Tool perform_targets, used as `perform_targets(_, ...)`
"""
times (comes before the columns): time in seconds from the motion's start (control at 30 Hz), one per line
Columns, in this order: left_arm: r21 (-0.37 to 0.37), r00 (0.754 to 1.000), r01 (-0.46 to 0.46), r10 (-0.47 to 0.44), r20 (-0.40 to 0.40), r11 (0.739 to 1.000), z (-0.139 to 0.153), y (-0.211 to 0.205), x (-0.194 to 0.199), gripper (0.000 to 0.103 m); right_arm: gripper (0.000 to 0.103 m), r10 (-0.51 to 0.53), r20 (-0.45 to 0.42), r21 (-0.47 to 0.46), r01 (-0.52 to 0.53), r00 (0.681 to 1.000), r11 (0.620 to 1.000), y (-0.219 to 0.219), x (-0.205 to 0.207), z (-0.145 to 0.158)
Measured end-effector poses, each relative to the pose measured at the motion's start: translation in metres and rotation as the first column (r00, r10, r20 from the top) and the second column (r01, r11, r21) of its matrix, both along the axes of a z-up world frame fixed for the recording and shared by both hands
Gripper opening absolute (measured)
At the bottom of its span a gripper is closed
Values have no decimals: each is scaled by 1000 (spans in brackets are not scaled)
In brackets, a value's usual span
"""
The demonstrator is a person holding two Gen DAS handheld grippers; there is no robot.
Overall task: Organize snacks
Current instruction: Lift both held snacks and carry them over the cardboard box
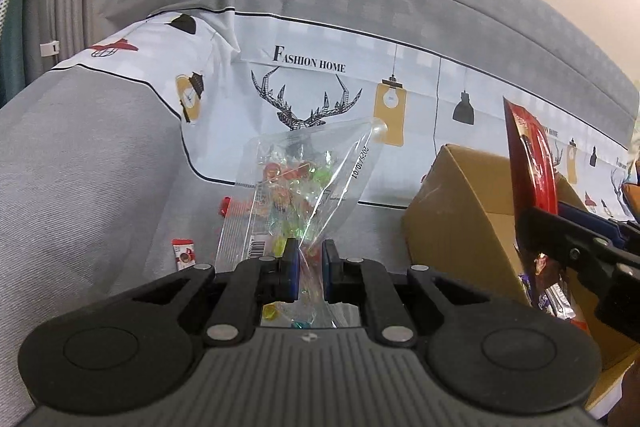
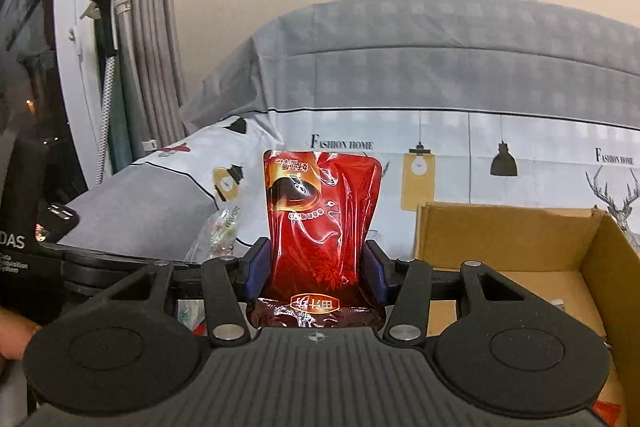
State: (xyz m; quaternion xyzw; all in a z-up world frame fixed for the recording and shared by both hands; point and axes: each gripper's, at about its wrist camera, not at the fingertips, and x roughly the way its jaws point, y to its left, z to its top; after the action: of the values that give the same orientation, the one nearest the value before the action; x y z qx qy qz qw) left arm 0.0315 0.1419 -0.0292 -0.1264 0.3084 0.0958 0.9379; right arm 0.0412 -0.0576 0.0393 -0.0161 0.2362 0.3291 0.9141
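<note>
The lower end of the clear plastic bag of coloured sweets (image 1: pixel 308 183) was hidden behind the left claw (image 1: pixel 305 269) and its black body. The red foil snack pouch (image 2: pixel 320 223) had its bottom edge covered by the right claw (image 2: pixel 316 269), and its printed lettering was too small and upside down to read. Inside the brown cardboard box (image 2: pixel 516 239), the contents were mostly hidden by its near wall; the box ran off the right edge. A small red-and-white sachet (image 1: pixel 184 253) on the grey bedspread (image 1: pixel 80 167) carried print too small to tell.
</note>
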Motion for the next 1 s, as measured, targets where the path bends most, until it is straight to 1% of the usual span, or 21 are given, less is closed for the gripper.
perform_targets(0.17,-4,1000,12,-12,14,1000,-1,-2,3,12,53,-33,-18,4,34,999,999,-5,7,-2)
perform_targets(0.3,9,999,29,-30,28,1000,0,-6,4,12,53,-54,-31,20,55,998,998,-10,10,-3)
perform_targets(0.73,30,995,48,-50,85,998,5,-15,0,12,53,-67,1,-11,67,998,998,-13,13,-3)
perform_targets(1.0,42,992,61,-65,108,997,8,-20,2,12,53,-77,4,-9,77,997,997,-17,15,-2)
